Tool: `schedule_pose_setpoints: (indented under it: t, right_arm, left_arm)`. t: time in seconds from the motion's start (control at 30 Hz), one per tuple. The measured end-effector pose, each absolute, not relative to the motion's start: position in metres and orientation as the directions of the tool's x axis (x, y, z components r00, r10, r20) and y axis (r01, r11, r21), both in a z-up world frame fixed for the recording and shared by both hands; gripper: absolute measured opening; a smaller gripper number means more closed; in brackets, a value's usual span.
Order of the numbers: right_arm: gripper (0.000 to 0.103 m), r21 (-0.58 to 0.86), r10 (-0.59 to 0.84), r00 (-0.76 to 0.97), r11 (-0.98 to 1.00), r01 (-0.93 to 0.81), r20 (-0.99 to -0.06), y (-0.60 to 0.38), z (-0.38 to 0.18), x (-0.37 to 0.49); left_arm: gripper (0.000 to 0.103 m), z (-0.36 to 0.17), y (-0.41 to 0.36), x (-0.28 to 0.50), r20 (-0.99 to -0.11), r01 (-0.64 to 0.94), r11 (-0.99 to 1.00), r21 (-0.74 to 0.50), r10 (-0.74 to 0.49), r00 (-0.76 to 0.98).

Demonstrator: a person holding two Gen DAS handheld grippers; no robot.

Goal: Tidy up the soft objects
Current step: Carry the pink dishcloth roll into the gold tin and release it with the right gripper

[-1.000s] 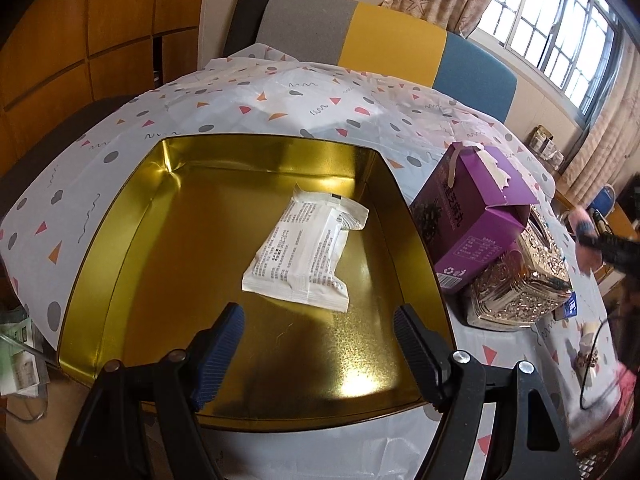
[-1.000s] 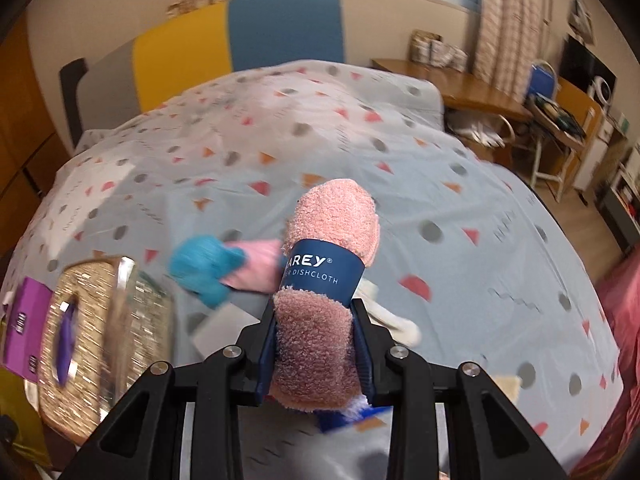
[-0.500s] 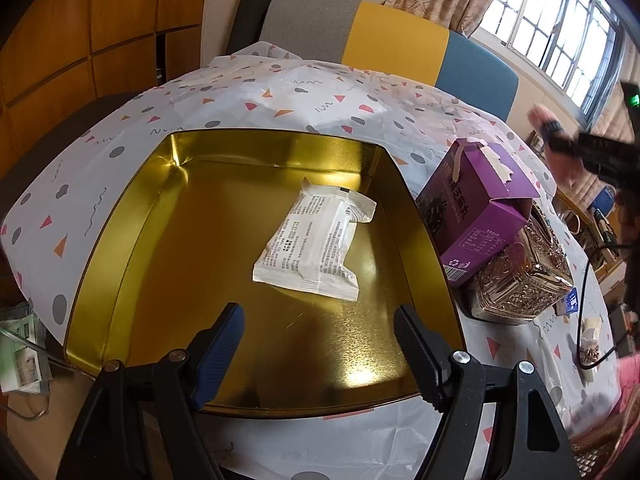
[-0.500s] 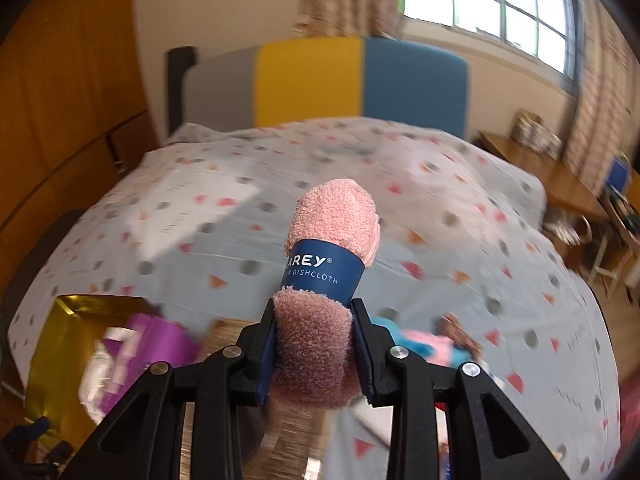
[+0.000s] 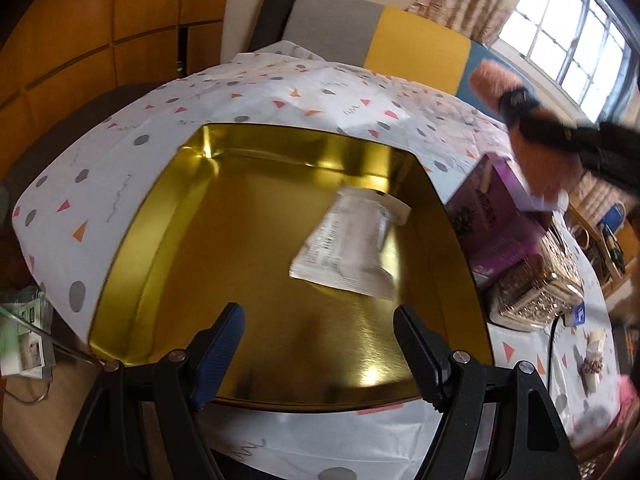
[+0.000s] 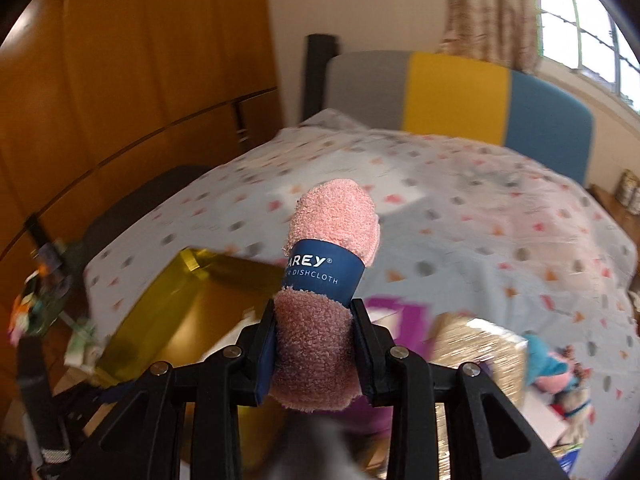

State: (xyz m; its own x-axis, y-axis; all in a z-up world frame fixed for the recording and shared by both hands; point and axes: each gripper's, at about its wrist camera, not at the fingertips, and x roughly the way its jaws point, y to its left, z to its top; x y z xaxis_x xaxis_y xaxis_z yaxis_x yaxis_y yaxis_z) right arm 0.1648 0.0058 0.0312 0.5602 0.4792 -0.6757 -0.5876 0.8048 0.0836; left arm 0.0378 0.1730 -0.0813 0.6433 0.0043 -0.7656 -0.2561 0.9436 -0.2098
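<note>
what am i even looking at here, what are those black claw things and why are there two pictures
Each black claw is a hand-held gripper with two fingers; a person carries one in each hand, and a small wide-angle camera on each looks forward along its fingers. That gives two pictures.

The left wrist view shows the left gripper, open and empty, above a gold tin tray on a spotted tablecloth. A white packet lies in the tray. Beside the tray stand a purple carton and a shiny patterned box.

The right wrist view shows the right gripper shut on a rolled pink dishcloth with a blue paper band. That same gripper and cloth show blurred at the upper right of the left view.
</note>
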Motion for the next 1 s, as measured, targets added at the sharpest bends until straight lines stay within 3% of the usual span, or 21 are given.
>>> schedule_pose_setpoints:
  t: [0.5,1.0]
  right_arm:
    - [0.037,0.221,0.488,0.330,0.770,-0.598,-0.808,0.053,-0.065,0.117]
    - [0.043,0.161,0.427,0.361,0.801,-0.577,-0.829,0.045,-0.083,0.108]
  left_arm:
    - [0.078,-0.081,0.205,0.026,-0.761,-0.343,0.917,-0.201,0.074,0.645]
    - [0.082,-0.072,0.195,0.020,-0.733,-0.320,0.936,-0.146,0.115,0.670]
